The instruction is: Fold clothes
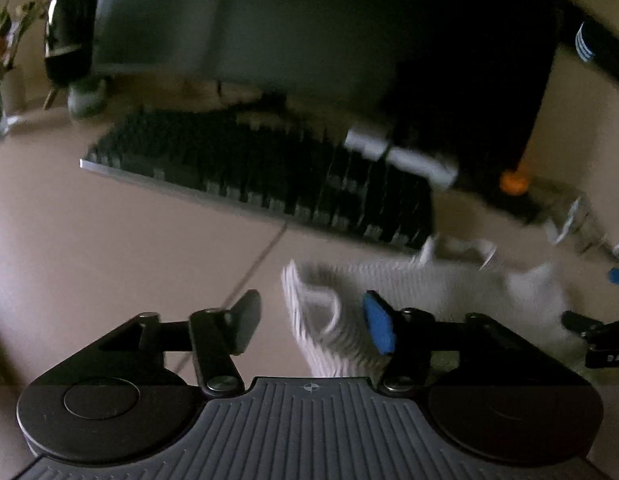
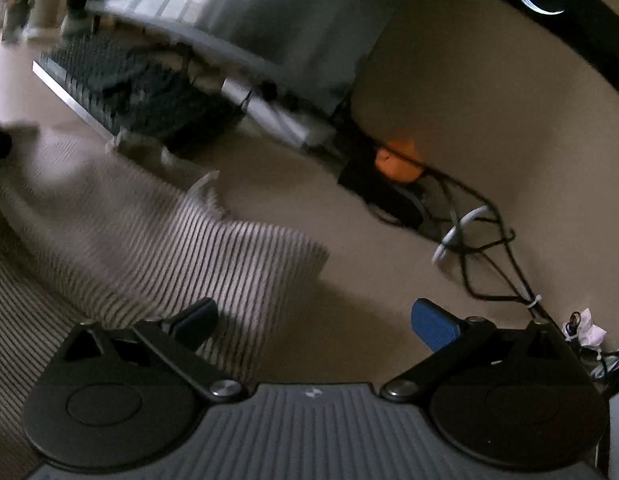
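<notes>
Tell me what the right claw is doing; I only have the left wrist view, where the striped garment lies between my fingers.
Observer: The right claw is open and holds nothing.
Operator: Say where the garment sits for it.
Observer: The striped garment lies under its left finger only; the blue-padded finger is over bare desk.
Operator: Report anything near that side.
Observer: A tangle of black cables lies ahead on the right, with an orange object beyond it.
</notes>
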`<action>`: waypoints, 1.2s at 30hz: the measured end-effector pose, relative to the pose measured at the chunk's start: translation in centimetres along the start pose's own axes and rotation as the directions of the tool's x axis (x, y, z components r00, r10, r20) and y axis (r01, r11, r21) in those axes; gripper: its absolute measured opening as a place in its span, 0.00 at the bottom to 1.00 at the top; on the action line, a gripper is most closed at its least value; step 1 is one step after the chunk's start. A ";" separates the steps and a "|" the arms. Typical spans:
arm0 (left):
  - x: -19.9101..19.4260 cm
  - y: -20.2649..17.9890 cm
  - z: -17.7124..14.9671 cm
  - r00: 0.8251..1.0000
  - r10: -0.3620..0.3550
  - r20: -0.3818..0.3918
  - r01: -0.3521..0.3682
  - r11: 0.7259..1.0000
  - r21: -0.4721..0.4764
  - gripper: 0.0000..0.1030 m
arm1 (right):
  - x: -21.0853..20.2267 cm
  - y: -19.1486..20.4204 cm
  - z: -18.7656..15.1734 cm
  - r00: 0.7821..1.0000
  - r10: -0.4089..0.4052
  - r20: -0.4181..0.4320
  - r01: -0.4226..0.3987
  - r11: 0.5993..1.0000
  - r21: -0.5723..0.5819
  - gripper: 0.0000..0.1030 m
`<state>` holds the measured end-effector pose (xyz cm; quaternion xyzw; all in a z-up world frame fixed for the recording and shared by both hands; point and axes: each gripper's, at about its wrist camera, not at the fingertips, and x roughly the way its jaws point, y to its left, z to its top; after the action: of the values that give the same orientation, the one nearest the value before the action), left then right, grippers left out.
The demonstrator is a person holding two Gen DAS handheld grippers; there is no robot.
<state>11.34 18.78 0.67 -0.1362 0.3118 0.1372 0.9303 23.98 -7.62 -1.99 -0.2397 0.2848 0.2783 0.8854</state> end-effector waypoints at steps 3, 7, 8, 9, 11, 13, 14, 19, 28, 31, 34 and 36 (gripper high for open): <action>-2.1 -0.1 1.3 0.988 -0.144 0.050 0.145 0.989 -0.024 0.77 | -1.9 -1.8 1.1 0.979 0.194 0.058 -0.202 0.963 0.181 1.00; 0.2 -1.7 1.0 0.974 -0.228 -0.014 0.227 0.974 -0.023 0.80 | -0.7 -0.8 1.6 0.912 0.397 0.107 -0.410 0.856 0.316 1.00; 1.1 -2.1 0.7 0.974 -0.223 -0.041 0.222 0.975 -0.019 0.80 | 0.2 -0.3 1.4 0.898 0.426 0.107 -0.435 0.834 0.339 1.00; 2.4 -2.2 0.1 0.975 -0.206 -0.084 0.204 0.979 -0.027 0.80 | 1.3 0.2 1.1 0.890 0.446 0.097 -0.449 0.817 0.362 1.00; 3.8 -2.2 -0.6 0.973 -0.192 -0.130 0.188 0.981 -0.044 0.80 | 3.4 1.0 0.3 0.881 0.470 0.046 -0.446 0.797 0.408 1.00; 4.3 -2.2 -0.9 0.970 -0.197 -0.139 0.190 0.980 -0.060 0.83 | 3.7 1.6 -0.2 0.883 0.466 0.055 -0.449 0.807 0.384 1.00; 4.6 -2.1 -1.1 0.969 -0.200 -0.144 0.192 0.979 -0.068 0.85 | 3.6 1.8 -0.2 0.883 0.468 0.045 -0.451 0.818 0.358 1.00; 5.6 -2.9 -1.2 0.968 -0.189 -0.165 0.179 0.981 -0.072 0.91 | 3.8 1.0 -0.1 0.874 0.486 0.026 -0.462 0.813 0.354 1.00; 4.8 -5.6 -0.3 0.940 -0.289 -0.180 0.296 0.955 0.015 0.91 | 3.2 -1.1 -1.1 0.905 0.424 -0.022 -0.390 0.850 0.354 1.00; 2.5 -5.7 0.2 0.949 -0.290 -0.126 0.300 0.952 0.060 0.91 | 3.0 -0.7 -1.0 0.904 0.423 -0.052 -0.385 0.862 0.330 1.00; 0.7 -5.5 0.3 0.971 -0.225 -0.078 0.234 0.963 0.134 0.91 | 2.8 0.2 -0.7 0.912 0.403 -0.077 -0.366 0.883 0.294 1.00; 0.1 -5.3 0.3 0.978 -0.198 -0.070 0.207 0.963 0.171 0.91 | 2.3 0.1 -0.8 0.923 0.379 -0.064 -0.346 0.893 0.289 1.00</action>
<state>13.37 13.96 1.77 -0.0876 0.3316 0.0093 0.9393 25.19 -7.17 -4.06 -0.0745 0.4122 0.3819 0.8238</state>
